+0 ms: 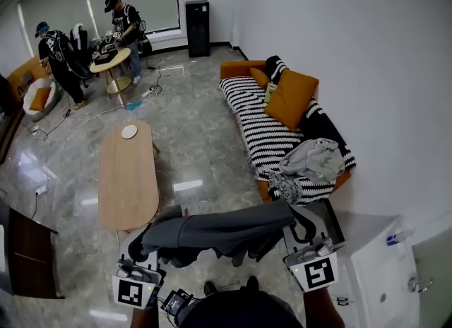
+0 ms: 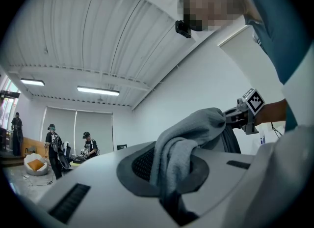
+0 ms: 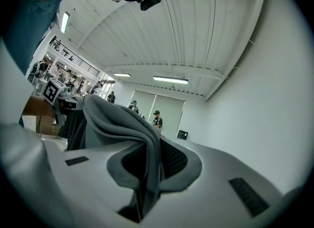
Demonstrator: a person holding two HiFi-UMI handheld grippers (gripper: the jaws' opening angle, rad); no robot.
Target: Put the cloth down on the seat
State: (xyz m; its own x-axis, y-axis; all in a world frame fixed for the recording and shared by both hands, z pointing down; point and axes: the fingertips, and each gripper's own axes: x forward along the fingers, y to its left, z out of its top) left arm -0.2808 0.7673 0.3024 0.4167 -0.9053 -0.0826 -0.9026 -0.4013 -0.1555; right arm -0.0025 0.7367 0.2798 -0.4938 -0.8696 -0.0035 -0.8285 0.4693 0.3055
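A grey cloth point(image 1: 226, 229) hangs stretched in the air between my two grippers, low in the head view. My left gripper point(image 1: 143, 243) is shut on its left end, and my right gripper point(image 1: 302, 233) is shut on its right end. In the left gripper view the cloth point(image 2: 184, 146) runs out from between the closed jaws toward the right gripper point(image 2: 244, 115). The right gripper view shows the cloth point(image 3: 128, 128) pinched the same way. The seat is a sofa with a black-and-white striped cover point(image 1: 258, 125), ahead and to the right, apart from the cloth.
An orange cushion point(image 1: 290, 97) and a heap of clothes point(image 1: 313, 160) lie on the sofa. A long wooden coffee table point(image 1: 127, 176) with a white plate point(image 1: 129, 131) stands to the left. A white cabinet point(image 1: 385, 263) is at my right. People stand at a round table point(image 1: 111, 61) far back.
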